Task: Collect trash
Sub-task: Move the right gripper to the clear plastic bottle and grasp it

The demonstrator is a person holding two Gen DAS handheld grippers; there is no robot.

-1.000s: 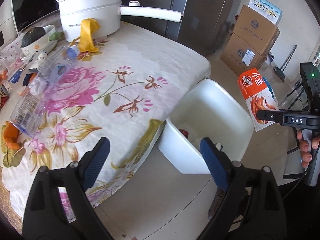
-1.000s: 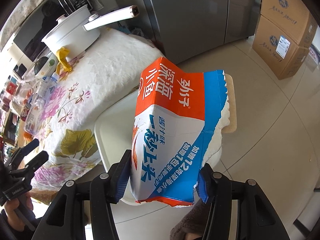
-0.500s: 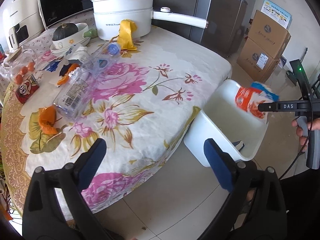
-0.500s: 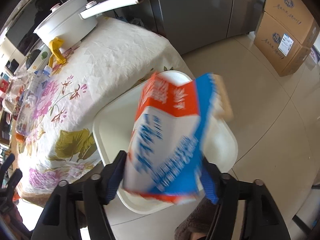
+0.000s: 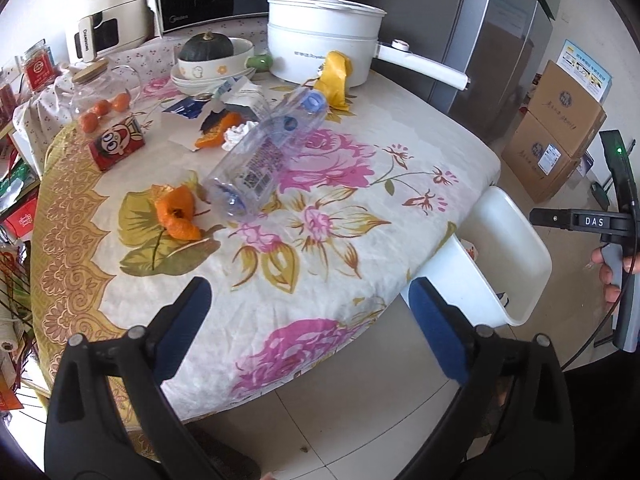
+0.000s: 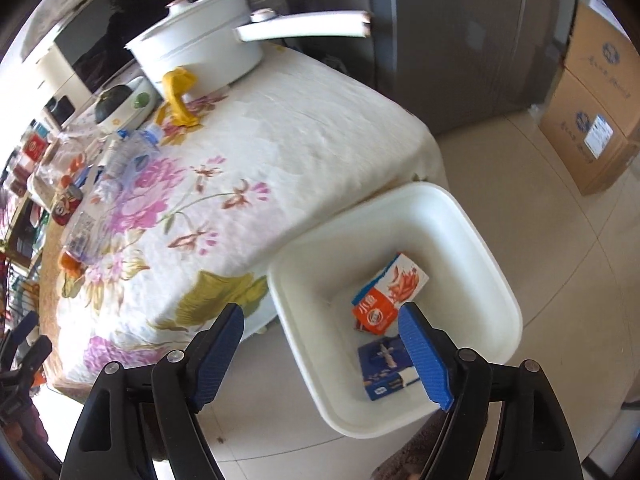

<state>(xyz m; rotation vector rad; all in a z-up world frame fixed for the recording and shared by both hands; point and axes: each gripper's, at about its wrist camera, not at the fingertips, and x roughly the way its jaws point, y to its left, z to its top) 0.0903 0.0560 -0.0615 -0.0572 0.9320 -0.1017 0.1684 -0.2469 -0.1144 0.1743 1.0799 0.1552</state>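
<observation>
A white bin (image 6: 476,240) stands on the floor beside the table; the same bin (image 5: 532,256) shows at the right of the left wrist view. Inside it lie an orange and blue snack packet (image 6: 386,296) and a dark blue box (image 6: 386,368). My right gripper (image 6: 324,356) hangs above the bin's near rim, its jaws still opening with nothing between them. My left gripper (image 5: 310,328) is open and empty over the table's near edge. On the floral cloth lie a clear plastic bottle (image 5: 268,156), orange peel (image 5: 176,214), a second piece of orange peel (image 5: 220,132) and a yellow glove (image 5: 336,80).
A white pot (image 5: 324,54) with a long handle stands at the table's back, beside a bowl with a squash (image 5: 208,52), a glass jar (image 5: 100,96) and a red can (image 5: 116,144). Cardboard boxes (image 5: 556,132) and a steel fridge (image 6: 460,32) stand beyond the bin.
The right gripper opened and the snack packet dropped into the bin. The left gripper swung back over the table, bringing the bottle, peel and jar into view.
</observation>
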